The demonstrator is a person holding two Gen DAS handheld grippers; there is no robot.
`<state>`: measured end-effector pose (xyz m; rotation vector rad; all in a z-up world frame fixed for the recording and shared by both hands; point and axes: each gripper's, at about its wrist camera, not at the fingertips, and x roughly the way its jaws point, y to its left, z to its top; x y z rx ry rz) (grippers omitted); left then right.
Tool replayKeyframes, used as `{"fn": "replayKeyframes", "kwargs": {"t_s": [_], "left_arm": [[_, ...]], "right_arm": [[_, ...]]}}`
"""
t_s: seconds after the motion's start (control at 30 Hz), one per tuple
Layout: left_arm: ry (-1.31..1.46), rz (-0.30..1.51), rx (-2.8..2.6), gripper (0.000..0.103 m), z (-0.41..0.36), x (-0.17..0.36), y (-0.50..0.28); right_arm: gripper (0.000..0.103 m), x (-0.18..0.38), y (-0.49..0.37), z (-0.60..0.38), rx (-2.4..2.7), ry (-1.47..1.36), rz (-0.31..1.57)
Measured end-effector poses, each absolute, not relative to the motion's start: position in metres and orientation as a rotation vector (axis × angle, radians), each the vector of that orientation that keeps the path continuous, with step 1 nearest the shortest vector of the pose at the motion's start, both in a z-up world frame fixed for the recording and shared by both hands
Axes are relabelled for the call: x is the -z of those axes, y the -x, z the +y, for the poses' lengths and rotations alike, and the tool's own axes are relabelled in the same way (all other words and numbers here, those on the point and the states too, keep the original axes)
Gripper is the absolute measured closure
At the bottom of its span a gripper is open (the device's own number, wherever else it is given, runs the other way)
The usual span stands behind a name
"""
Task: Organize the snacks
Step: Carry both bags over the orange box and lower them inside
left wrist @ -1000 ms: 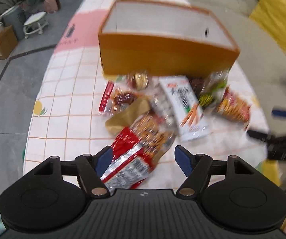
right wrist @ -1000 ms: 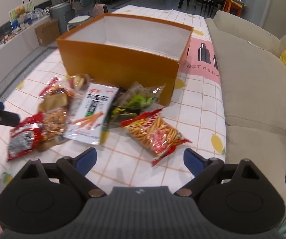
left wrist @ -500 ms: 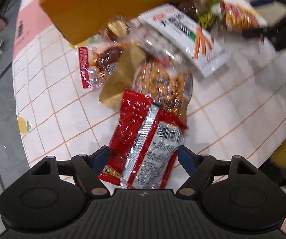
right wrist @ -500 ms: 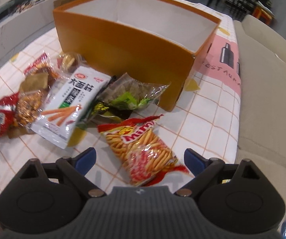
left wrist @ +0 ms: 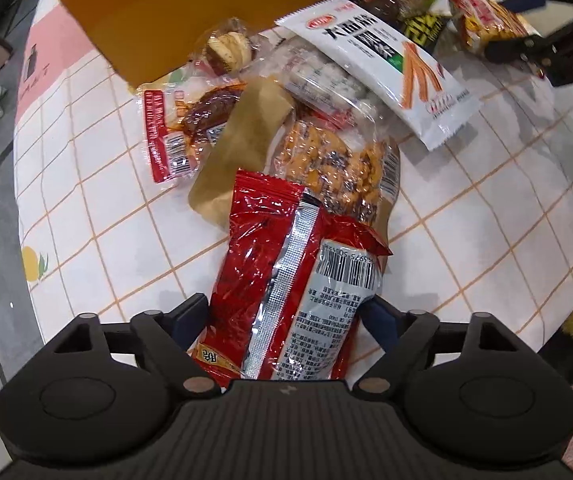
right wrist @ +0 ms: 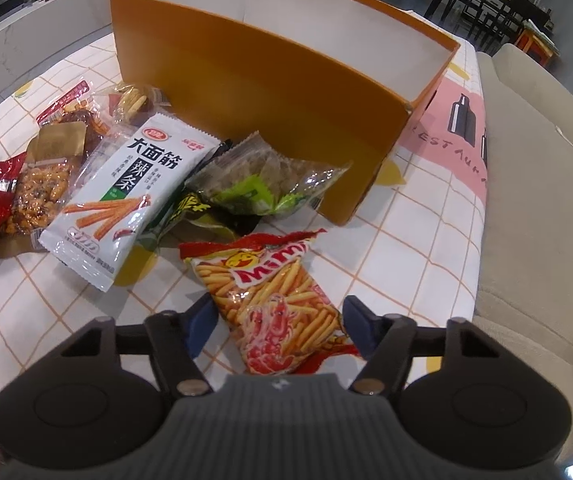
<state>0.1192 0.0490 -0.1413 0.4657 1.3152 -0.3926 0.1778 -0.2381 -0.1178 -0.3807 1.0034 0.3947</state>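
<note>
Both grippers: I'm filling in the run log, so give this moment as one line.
left gripper: open, straddling red packet | right gripper: open, straddling Mimi bag | orange box: nothing seen inside

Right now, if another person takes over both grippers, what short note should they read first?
Left gripper: open, fingers on both sides of the red foil snack bag with a barcode, not yet closed on it.
Right gripper: open, around the orange Mimi shrimp-stick packet, no grip yet.
The other snacks, including the white spicy-strip packet, lie piled on the checked tablecloth in front of the orange cardboard box.
Done: no snack visible in the box.
Left: close on both bags, lift them into the box, then the rest.
</note>
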Motion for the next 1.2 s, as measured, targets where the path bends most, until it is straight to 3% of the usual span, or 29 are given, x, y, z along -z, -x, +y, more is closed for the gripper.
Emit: {"fn": "replayKeyframes", "kwargs": {"t_s": [0.23, 0.8, 1.2], "left_arm": [[-0.354, 1.330, 0.337, 0.019, 0.050, 0.128, -0.117], [-0.023, 1.120, 0.239, 0.020, 0.056, 0.020, -0.095], [-0.017, 0.942, 0.234, 0.020, 0.030, -0.052, -0.193]], "right_arm": [[0.049, 0.112, -0.171, -0.238, -0.376, 0.346, 1.029], [0.052, 0.043, -0.128, -0.236, -0.403, 0.196, 0.964], [0.052, -0.032, -0.184, -0.209, -0.385, 0.118, 0.772]]}}
